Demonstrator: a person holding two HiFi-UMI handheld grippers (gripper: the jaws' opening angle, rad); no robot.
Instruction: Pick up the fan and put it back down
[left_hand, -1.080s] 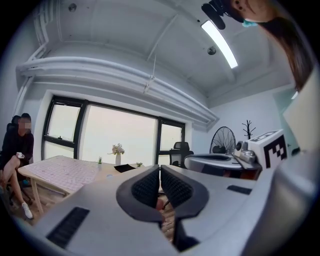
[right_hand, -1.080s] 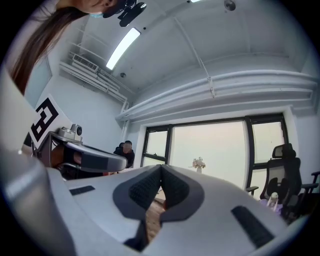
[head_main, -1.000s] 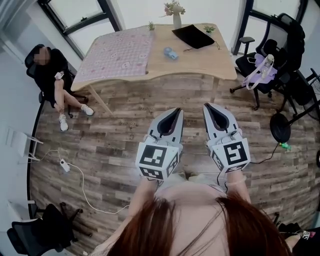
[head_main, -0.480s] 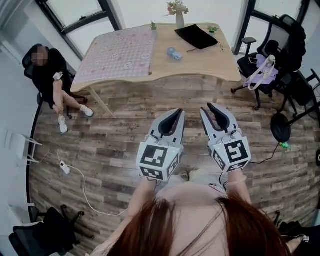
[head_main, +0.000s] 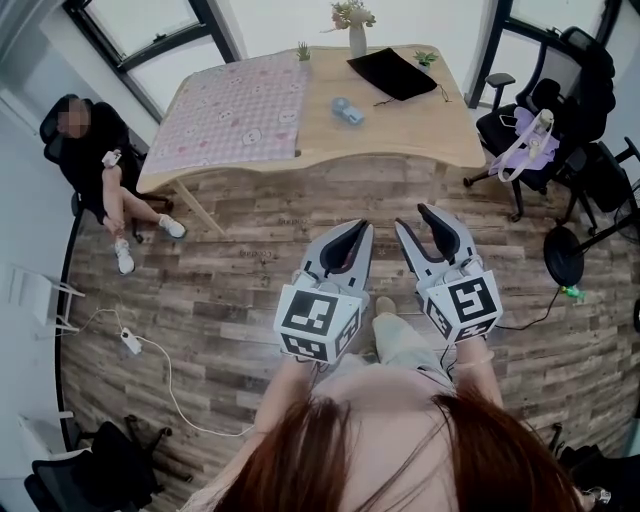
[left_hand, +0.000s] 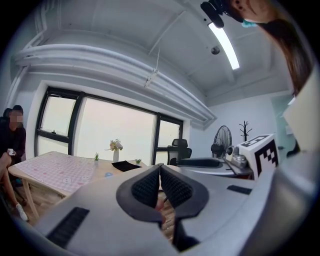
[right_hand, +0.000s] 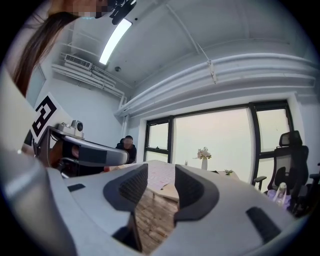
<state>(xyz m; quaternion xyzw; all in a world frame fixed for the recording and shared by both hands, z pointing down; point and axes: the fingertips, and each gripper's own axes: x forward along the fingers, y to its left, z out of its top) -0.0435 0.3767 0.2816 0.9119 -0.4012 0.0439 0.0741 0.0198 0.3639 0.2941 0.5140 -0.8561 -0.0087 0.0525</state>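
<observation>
Across the plank floor (head_main: 220, 290) the table (head_main: 400, 135) stands well ahead, bearing the small blue thing (head_main: 345, 109) I take for the fan, so I'd walk closer before reaching, left gripper (head_main: 361, 227) pressed together and empty, right gripper (head_main: 412, 216) just opening on nothing.

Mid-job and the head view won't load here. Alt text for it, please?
Two grey grippers reach out over wood-plank floor, short of a light wooden table: the left gripper is shut, the right gripper is empty and its jaws have just been opening. A pink checked cloth covers the table's left half.
</observation>
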